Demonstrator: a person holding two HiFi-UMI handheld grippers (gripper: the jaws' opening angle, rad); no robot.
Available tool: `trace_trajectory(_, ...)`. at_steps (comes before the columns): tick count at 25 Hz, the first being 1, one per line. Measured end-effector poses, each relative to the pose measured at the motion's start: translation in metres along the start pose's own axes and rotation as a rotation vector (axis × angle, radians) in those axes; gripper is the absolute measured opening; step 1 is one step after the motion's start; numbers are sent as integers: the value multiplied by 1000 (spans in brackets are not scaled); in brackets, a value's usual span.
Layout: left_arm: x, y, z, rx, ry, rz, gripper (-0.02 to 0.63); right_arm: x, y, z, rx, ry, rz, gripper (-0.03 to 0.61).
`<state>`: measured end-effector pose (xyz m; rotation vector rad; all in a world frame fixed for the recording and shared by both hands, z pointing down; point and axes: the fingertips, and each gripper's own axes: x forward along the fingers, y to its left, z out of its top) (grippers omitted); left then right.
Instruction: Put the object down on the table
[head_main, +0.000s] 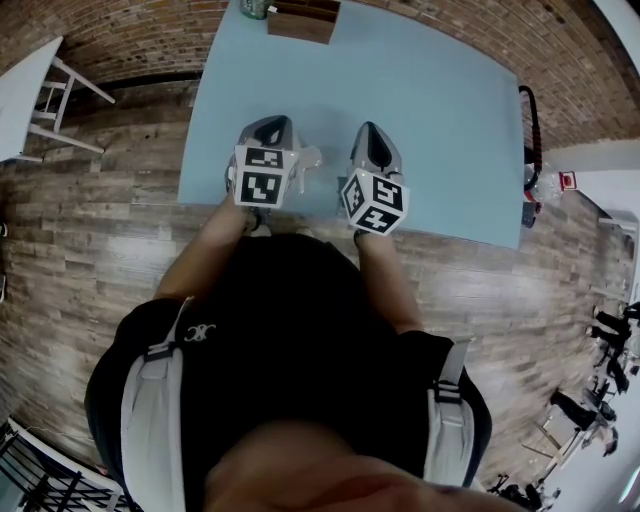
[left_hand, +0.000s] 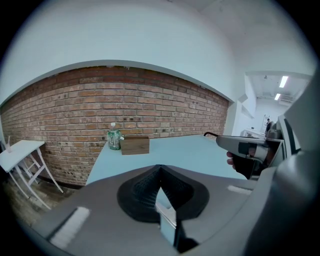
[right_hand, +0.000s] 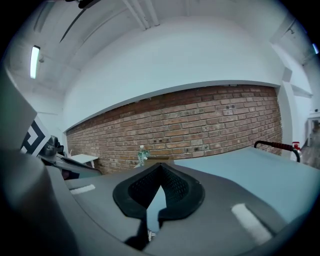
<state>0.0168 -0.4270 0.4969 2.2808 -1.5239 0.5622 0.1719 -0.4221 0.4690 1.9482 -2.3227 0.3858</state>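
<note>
Over the near edge of the light blue rectangular table (head_main: 450, 120), toward its near left corner, the left gripper (left_hand: 160, 169) points out across the surface at the far edge, its black ribbed jaws meeting at the tips. Low in the slot between them sits a pale, flat, white-edged piece (left_hand: 167, 226), and the jaws look pressed on it. I take this to be the object to be set down, though what it is cannot be made out. It appears to stand on edge along the slot, its long side running back toward the gripper body, so it would come free forward or downward once the jaws part. The right gripper (right_hand: 160, 169) hangs just beside the left one, nearer the middle of the near edge, parallel and apart from it. Its jaws are closed, with only the blue surface showing through the gap. The left hand therefore has the move, and what counts is that bare table lies directly under and ahead of its jaws. The only other things are well apart, by the far left corner: a clear plastic bottle with a green label (left_hand: 114, 137) and, touching or just beside it, a brown wooden box (left_hand: 135, 145)
</note>
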Motion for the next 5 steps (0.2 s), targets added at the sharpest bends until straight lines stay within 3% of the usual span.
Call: trace_trajectory(5, 1, -2, 0, 6, 3, -9, -2, 1, 0, -2, 1, 12, -1, 12)
